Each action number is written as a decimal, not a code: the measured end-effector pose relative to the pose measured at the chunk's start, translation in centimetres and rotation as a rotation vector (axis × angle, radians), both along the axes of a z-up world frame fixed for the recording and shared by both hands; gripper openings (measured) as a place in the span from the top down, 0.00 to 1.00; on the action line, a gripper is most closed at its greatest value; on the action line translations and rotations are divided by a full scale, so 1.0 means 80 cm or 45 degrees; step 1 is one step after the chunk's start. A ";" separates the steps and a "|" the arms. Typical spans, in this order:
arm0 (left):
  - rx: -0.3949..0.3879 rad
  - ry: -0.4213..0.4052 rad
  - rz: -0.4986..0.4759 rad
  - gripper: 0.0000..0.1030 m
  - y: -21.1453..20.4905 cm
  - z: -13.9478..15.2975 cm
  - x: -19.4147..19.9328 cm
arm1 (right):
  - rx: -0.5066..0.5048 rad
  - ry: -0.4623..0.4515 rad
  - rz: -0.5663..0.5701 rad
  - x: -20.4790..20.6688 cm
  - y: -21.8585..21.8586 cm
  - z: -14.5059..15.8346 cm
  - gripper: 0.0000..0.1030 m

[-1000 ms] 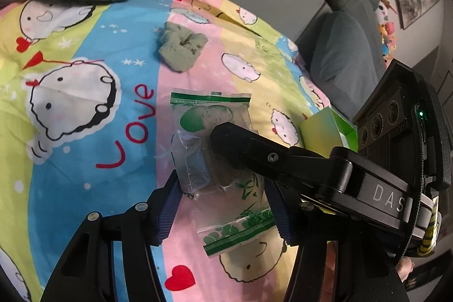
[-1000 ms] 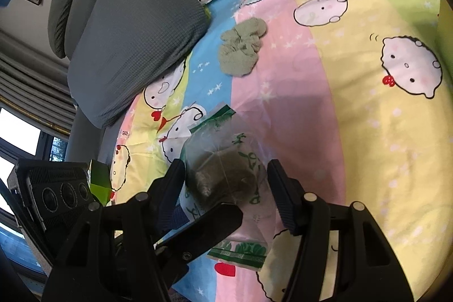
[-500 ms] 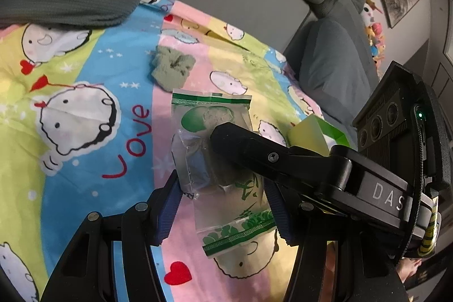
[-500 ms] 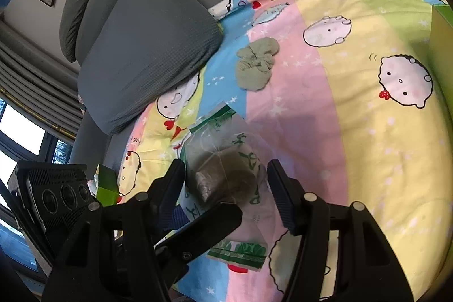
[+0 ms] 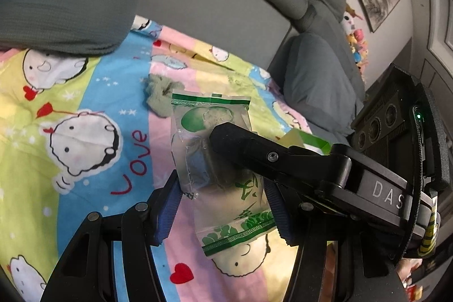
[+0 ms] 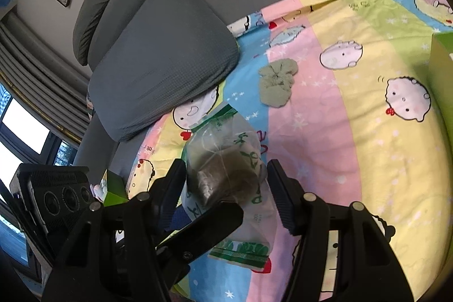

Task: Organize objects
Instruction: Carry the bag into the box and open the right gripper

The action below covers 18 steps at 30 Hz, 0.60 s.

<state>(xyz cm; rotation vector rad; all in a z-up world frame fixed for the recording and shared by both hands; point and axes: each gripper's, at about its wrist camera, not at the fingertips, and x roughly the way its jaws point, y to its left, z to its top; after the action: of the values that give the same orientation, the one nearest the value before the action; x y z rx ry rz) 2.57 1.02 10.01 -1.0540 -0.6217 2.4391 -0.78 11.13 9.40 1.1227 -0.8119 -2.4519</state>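
Left wrist view, one item in hand: clear packet (image 5: 209, 115), green-printed, with a dark bundle inside. It is carried just above the bedspread (image 5: 85, 188), over the pink stripe. Left gripper (image 5: 222, 197) is clamped across the packet's near half. Right gripper (image 6: 226, 180) grips the same packet from the crossing side. The long axis runs straight ahead of the left fingers, and the far end points at the loose grey-green sock (image 5: 158, 95) near the head edge. Both hands are equally near. Green box (image 6: 441, 70) sits at the right edge.

Both the left gripper (image 5: 223, 200) and the right gripper (image 6: 226, 188) angle downward, jaws partly apart, crossing each other.
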 end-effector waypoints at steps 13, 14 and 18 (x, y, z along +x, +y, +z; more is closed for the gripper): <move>0.008 0.119 -0.059 0.42 0.028 0.024 0.000 | 0.006 0.098 -0.083 0.021 0.023 0.028 0.43; 0.009 0.129 -0.066 0.42 0.032 0.026 0.000 | 0.006 0.105 -0.091 0.023 0.025 0.030 0.43; 0.007 0.169 -0.097 0.42 0.048 0.035 0.002 | 0.011 0.139 -0.129 0.034 0.038 0.039 0.43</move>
<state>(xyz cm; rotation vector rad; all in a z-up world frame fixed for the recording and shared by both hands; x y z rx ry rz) 2.70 4.88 12.77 -0.8881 -0.5350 2.4159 1.93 14.20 12.54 0.9631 -0.8445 -2.5762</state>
